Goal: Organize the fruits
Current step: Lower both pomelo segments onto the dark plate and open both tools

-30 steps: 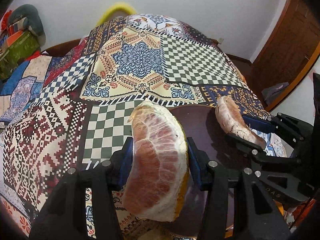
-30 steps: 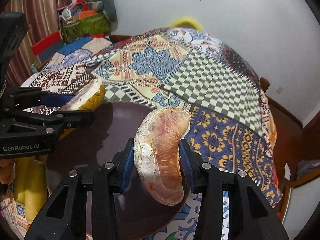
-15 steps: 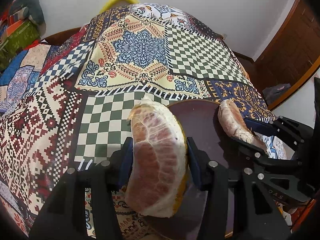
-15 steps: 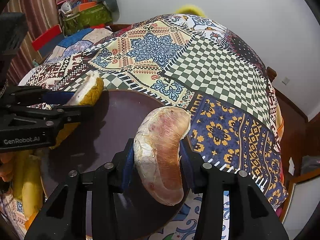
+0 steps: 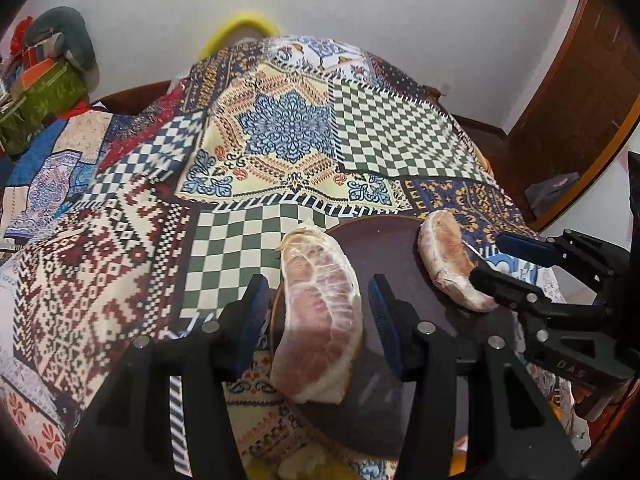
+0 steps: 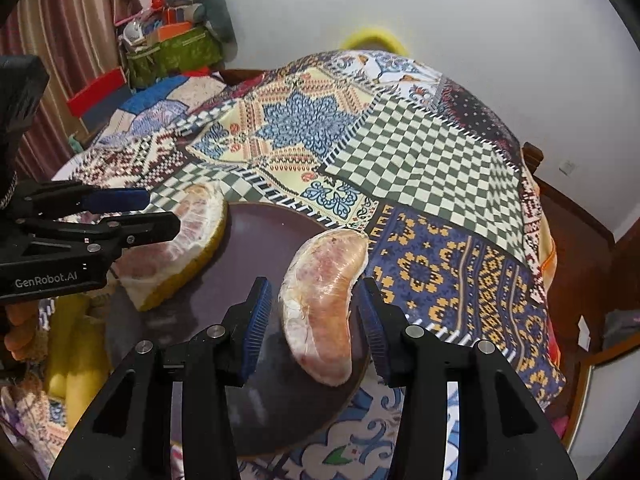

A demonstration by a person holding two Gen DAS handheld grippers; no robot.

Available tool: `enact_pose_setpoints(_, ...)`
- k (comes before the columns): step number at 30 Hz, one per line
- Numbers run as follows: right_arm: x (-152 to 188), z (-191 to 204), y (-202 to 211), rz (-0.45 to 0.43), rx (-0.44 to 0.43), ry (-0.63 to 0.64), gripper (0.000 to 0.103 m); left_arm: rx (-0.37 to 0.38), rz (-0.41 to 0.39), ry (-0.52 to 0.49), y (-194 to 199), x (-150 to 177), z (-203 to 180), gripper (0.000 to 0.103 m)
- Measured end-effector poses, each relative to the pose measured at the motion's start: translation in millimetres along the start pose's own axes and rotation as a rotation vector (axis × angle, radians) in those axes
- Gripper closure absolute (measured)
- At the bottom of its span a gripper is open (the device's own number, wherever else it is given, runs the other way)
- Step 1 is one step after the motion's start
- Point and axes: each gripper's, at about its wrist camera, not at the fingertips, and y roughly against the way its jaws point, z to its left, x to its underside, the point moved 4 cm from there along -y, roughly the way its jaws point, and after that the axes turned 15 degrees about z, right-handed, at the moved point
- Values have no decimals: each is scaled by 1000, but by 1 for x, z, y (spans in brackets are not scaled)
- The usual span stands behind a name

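Observation:
A large peeled pomelo wedge with yellow rind below rests on the left rim of a dark brown round plate. My left gripper is open, its blue pads apart from the wedge on both sides. A smaller pomelo segment rests on the plate's right side. My right gripper is open around it, pads clear of it. The large wedge also shows in the right wrist view, and the small segment in the left wrist view.
The plate sits on a table under a patchwork cloth. Yellow fruit, perhaps bananas, lies left of the plate. A yellow chair back stands behind the table. A wooden door is on the right, clutter at the back left.
Both grippers have opened and let go of their pomelo pieces, which now rest on the plate. Both grippers have pulled back slightly.

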Motion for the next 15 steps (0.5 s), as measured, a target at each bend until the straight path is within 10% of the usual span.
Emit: enact_pose_setpoints(15, 43, 29, 86, -165, 34, -43, 53, -3, -141, -51, 94, 50, -20, 47)
